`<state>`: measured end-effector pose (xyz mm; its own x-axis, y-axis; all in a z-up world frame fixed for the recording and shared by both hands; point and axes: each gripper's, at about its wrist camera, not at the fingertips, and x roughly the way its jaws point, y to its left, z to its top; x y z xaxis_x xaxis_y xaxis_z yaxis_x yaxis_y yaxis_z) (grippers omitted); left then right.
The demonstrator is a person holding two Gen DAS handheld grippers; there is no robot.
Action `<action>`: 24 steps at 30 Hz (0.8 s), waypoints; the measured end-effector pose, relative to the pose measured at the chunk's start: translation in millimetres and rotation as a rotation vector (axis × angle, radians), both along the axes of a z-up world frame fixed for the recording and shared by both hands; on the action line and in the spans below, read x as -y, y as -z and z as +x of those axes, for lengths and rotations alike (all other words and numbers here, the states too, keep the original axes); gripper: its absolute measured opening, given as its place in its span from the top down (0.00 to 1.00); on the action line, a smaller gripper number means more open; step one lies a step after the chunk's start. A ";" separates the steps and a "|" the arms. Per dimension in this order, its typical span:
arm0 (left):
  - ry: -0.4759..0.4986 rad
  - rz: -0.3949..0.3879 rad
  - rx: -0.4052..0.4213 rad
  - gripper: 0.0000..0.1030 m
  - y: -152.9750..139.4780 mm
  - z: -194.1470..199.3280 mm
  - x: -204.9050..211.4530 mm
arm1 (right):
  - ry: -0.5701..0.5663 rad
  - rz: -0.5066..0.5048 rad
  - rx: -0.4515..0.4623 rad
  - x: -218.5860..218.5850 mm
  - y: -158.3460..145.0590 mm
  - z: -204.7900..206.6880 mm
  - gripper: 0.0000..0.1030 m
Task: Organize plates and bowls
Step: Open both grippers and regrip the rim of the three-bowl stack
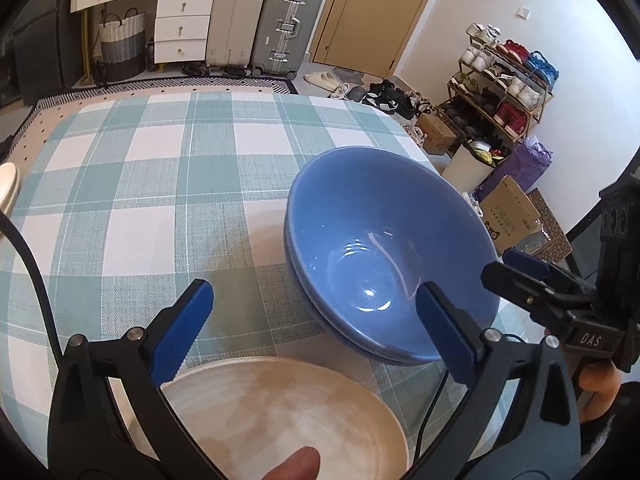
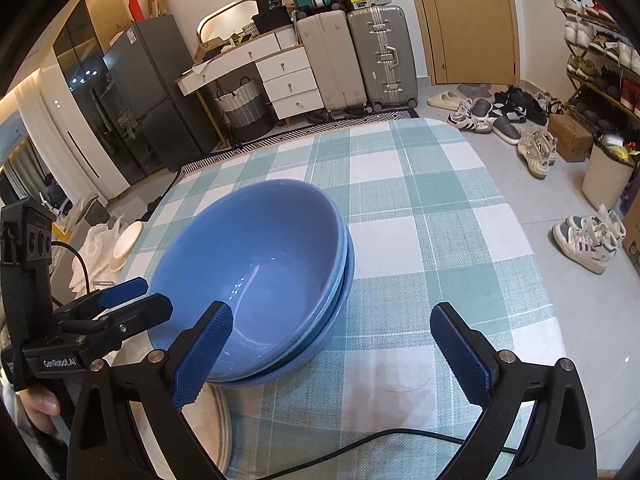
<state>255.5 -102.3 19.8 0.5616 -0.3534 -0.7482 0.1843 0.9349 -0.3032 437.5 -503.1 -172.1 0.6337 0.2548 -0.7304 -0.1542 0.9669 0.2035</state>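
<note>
The stacked blue bowls (image 1: pixel 390 256) sit on the checked tabletop (image 1: pixel 160 184), one nested in the other. Taking them as the landmark, the beige plate (image 1: pixel 288 412) lies just on their near side, right under the left gripper (image 1: pixel 316 336), whose jaws gape wide and hold nothing. The right gripper (image 2: pixel 334 354) is likewise wide open and empty; its left finger overlaps the bowls' near rim. Only the right wrist view shows another pale plate (image 2: pixel 128 240) past the bowls' far left side

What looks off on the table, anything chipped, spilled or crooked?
Nothing broken or spilled. The blue bowls are nested, the top one sitting slightly skewed in the lower. The beige plate lies flat beside them. Both claws are open and empty.
</note>
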 end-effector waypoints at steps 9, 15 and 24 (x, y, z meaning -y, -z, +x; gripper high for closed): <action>-0.032 -0.067 -0.030 0.02 12.5 11.9 -10.3 | -0.018 0.054 -0.009 -0.5 10.6 7.9 0.03; -0.031 -0.107 -0.048 0.09 19.0 19.6 -11.6 | -0.036 0.087 -0.029 -2.4 17.4 16.6 0.19; 0.017 -0.107 -0.055 0.39 21.7 22.8 -2.8 | -0.059 0.110 -0.040 -5.7 21.8 21.8 0.32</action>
